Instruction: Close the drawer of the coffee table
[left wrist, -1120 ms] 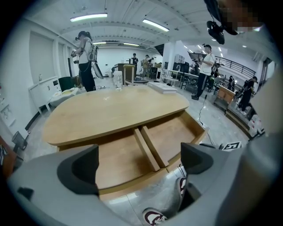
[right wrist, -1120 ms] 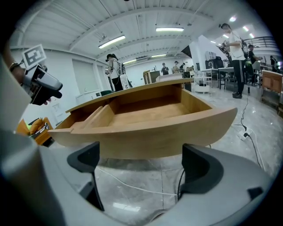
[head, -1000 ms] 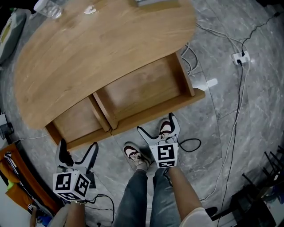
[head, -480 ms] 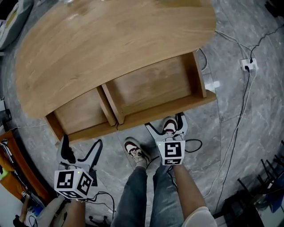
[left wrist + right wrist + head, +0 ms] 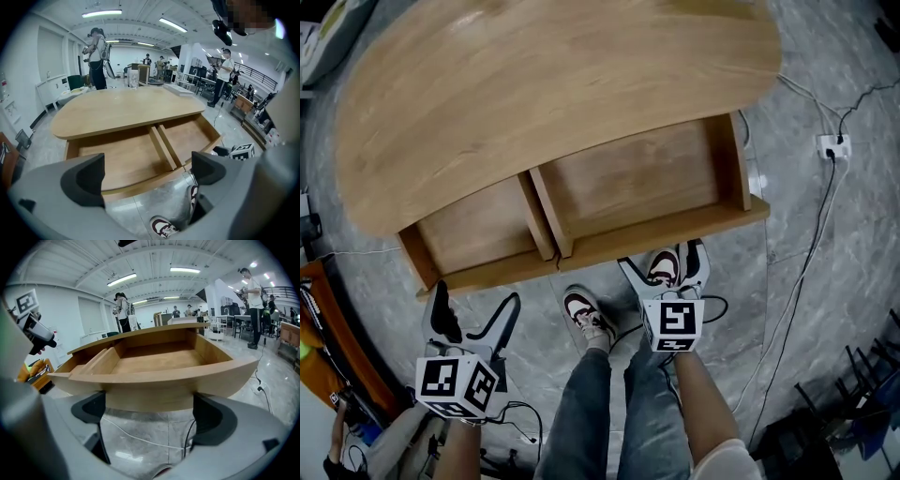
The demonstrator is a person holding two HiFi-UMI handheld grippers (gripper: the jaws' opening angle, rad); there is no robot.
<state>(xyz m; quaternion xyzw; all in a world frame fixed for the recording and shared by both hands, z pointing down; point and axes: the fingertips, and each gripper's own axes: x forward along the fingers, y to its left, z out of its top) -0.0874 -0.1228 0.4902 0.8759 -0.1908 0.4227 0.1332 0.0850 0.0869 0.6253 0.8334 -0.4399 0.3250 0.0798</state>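
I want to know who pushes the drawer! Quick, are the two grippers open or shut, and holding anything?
Left gripper: open, holding nothing.
Right gripper: open, holding nothing, facing the drawer front.

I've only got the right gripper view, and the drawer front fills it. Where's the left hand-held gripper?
Observer: The left hand-held gripper faces the left drawer, jaws apart, holding nothing.
Operator: Anything on the ground between the two grippers?
Observer: Yes. One shoe stands on the floor between it and the right hand-held gripper, toe pointing towards the drawers.
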